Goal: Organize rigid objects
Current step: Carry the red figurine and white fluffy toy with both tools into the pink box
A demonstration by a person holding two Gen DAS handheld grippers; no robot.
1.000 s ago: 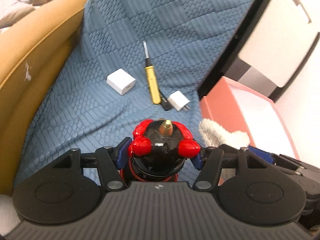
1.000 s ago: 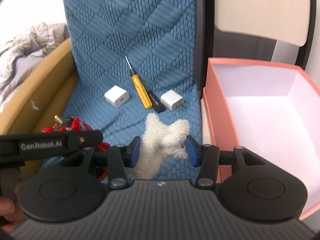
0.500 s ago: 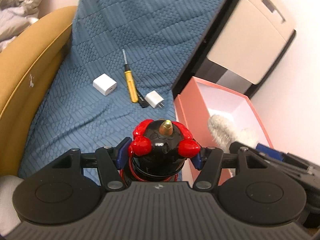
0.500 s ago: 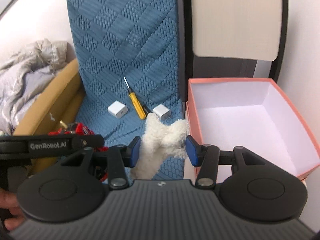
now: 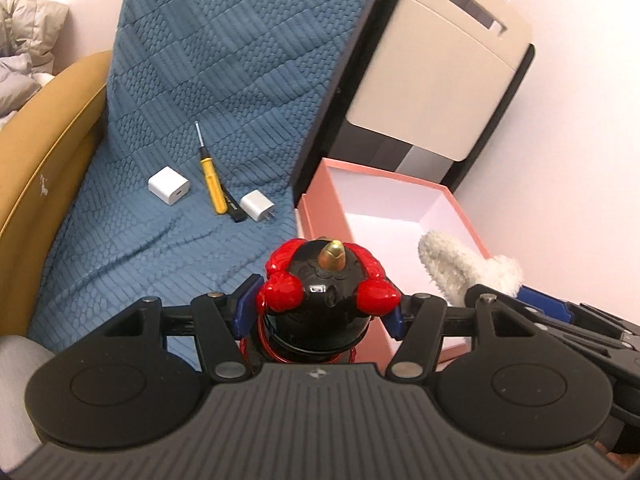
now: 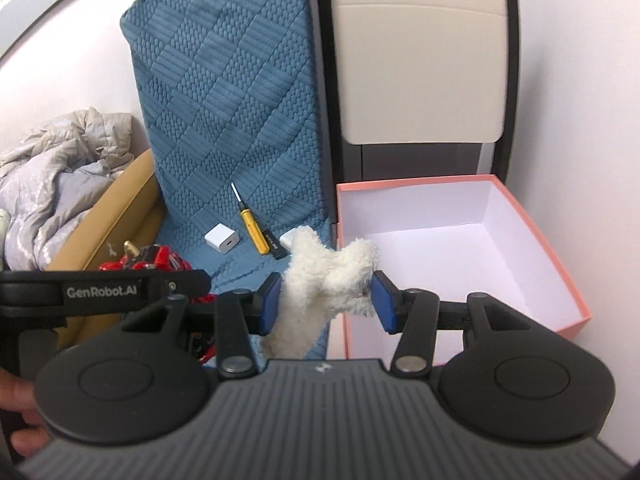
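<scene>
Red-and-black toy figure (image 5: 326, 300) sits clenched in the left gripper's (image 5: 320, 312) jaws, above the blue quilted cover (image 5: 224, 80). Beside it, the right gripper (image 6: 325, 300) grips a white plush toy (image 6: 320, 280) near the pink box (image 6: 560, 276). Farther off lie two white chargers (image 5: 169, 185) and a yellow screwdriver (image 5: 212, 188).

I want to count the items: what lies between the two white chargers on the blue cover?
A yellow screwdriver and a small black stick, clearest in the left wrist view.

The red-and-black toy (image 5: 326, 300) hides its lower body behind the left gripper (image 5: 320, 312). The fluffy white toy (image 6: 320, 284) covers part of one white charger (image 6: 289, 240). The black stick's (image 6: 275, 247) printed label is too small to read.
</scene>
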